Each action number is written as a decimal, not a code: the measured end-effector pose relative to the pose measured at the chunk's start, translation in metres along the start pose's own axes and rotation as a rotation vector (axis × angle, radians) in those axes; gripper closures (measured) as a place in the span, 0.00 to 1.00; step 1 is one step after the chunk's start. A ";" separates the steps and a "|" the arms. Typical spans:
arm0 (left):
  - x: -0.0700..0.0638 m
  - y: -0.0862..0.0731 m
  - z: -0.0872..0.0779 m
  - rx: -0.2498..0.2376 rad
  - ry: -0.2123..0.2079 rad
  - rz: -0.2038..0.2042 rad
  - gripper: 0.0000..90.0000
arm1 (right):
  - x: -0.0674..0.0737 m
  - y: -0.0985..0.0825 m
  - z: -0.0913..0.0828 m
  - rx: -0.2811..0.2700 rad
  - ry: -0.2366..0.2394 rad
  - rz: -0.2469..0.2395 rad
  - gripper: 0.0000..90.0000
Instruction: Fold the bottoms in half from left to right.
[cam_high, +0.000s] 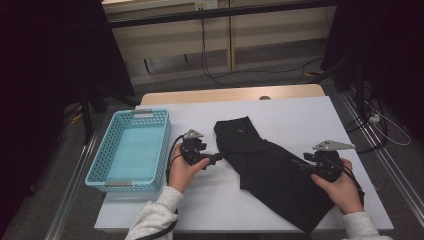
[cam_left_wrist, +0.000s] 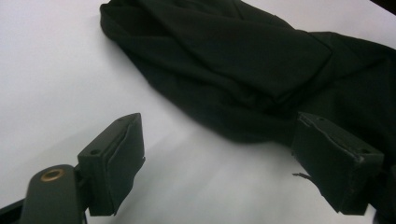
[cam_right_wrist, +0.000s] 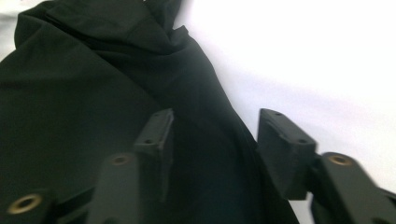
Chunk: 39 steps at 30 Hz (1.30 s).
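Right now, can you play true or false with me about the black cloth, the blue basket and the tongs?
1. The black cloth lies inside the blue basket. False: it lies on the white table, right of the basket.
2. The basket has nothing in it. True.
3. The left tongs are open, with bare table between the jaws. True.
4. The right tongs are pinching the cloth shut. False: the jaws stand apart above the cloth's edge.
5. The basket is on the person's right side. False: it sits at the left, beside the left hand.
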<state>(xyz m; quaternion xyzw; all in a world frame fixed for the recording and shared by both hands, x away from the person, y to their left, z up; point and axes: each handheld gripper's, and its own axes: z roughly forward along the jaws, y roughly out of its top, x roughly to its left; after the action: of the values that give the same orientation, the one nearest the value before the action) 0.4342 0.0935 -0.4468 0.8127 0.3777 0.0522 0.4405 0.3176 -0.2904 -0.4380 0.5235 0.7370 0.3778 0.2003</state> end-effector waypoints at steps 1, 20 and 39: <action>0.001 0.002 0.004 0.008 -0.002 0.006 0.20 | 0.000 -0.001 -0.001 0.000 0.000 0.005 0.47; -0.013 0.011 0.038 0.085 0.016 0.092 0.83 | 0.003 -0.020 -0.028 -0.006 -0.034 0.029 0.41; 0.015 0.004 -0.011 0.080 0.107 -0.007 0.91 | -0.003 -0.028 -0.037 0.018 -0.038 0.063 0.43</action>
<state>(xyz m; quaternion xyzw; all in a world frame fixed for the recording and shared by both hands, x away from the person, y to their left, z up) 0.4425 0.1093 -0.4408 0.8243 0.4055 0.0788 0.3871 0.2756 -0.3106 -0.4362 0.5552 0.7195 0.3673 0.1978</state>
